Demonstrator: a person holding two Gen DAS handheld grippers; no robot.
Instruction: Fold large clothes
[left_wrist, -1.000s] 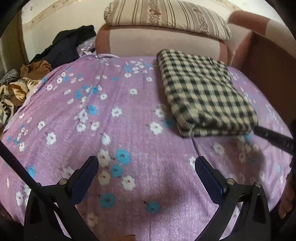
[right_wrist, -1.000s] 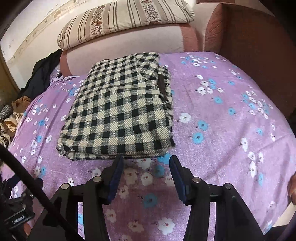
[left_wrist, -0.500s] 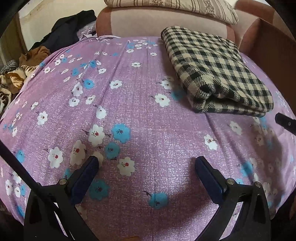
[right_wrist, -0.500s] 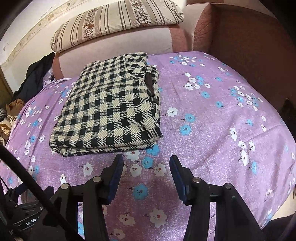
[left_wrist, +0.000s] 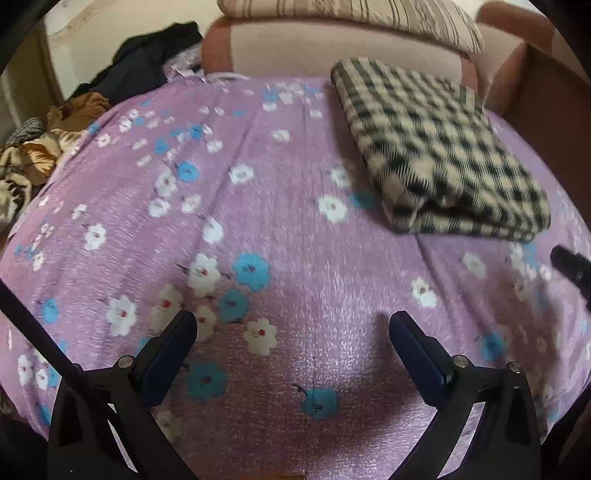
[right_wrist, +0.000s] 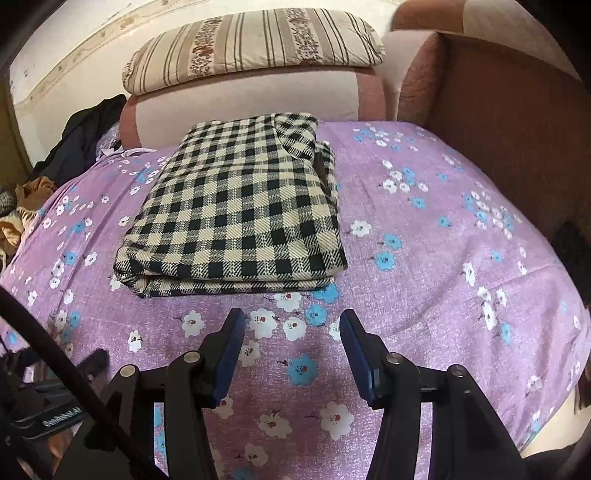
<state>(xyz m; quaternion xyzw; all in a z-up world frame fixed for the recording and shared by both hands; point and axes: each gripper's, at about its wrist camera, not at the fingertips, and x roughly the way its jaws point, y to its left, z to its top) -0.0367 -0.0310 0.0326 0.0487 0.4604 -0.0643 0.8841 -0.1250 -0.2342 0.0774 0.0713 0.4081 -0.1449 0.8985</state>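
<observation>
So the checked garment (right_wrist: 236, 210) is folded into a neat flat rectangle and lies on the purple flowered bedsheet (right_wrist: 424, 295), toward the far end of the bed, close to the pink sofa back (right_wrist: 251, 99). A striped pillow (right_wrist: 255, 44) sits up on top of that sofa back.

The right hand-held gripper (right_wrist: 291, 350) hovers just short of the garment's near folded edge, fingers spread apart with nothing between them, only sheet underneath. The left hand-held gripper (left_wrist: 291, 350) is spread even wider, also empty, and sits over bare sheet well to the left of the garment (left_wrist: 436, 155). From its camera the garment is off to the upper right.

The left view is a bit motion-blurred, so the small dark thing poking in at its right edge is probably part of the other gripper, but I can't really tell.

Off the left side of the bed there's a heap of loose clothes (left_wrist: 40, 155), brownish and tan, plus some dark clothing (left_wrist: 144, 62) by the wall.
</observation>
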